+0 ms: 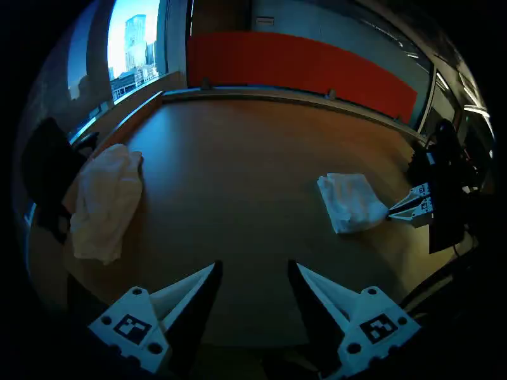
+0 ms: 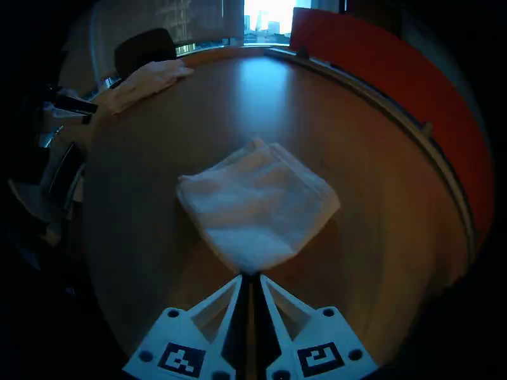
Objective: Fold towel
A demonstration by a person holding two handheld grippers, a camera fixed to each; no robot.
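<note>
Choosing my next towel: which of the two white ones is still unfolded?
The crumpled towel at the table edge near the window; the folded towel lies square at the right gripper tips.

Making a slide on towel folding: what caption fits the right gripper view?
Folded white towel on a wooden table, right gripper shut at its near corner.

I count two towels: a folded towel (image 1: 352, 202) right of centre and a crumpled towel (image 1: 104, 202) at far left. Two grippers are mine: left gripper (image 1: 253, 266), right gripper (image 2: 251, 277). One table (image 1: 253, 152).
</note>
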